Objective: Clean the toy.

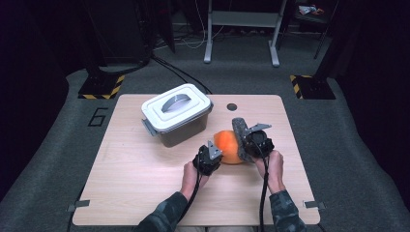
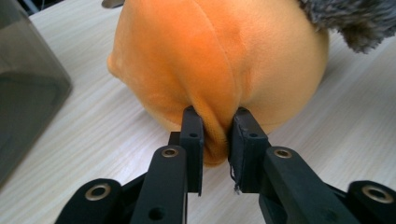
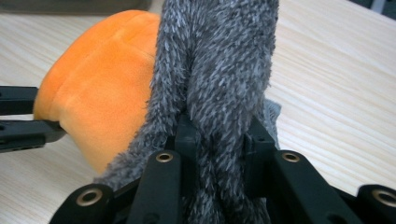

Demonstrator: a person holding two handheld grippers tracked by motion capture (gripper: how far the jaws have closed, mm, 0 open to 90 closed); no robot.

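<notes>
An orange plush toy [image 1: 226, 144] with a grey furry part [image 1: 239, 127] lies on the wooden table [image 1: 135, 183], right of centre. My left gripper [image 1: 218, 153] comes at it from the near left. In the left gripper view its jaws pinch a fold of the orange plush [image 2: 210, 56], with the left gripper [image 2: 215, 128] shut on that fold. My right gripper [image 1: 245, 145] sits at the toy's right side. In the right gripper view the right gripper [image 3: 219, 130] is shut on the grey fur [image 3: 224, 60], with the orange body [image 3: 102, 93] to its left.
A grey plastic box with a white latched lid and handle [image 1: 176, 113] stands just behind and left of the toy, and its dark wall [image 2: 23, 93] is close to my left gripper. A small dark round hole [image 1: 231, 107] marks the table's far side.
</notes>
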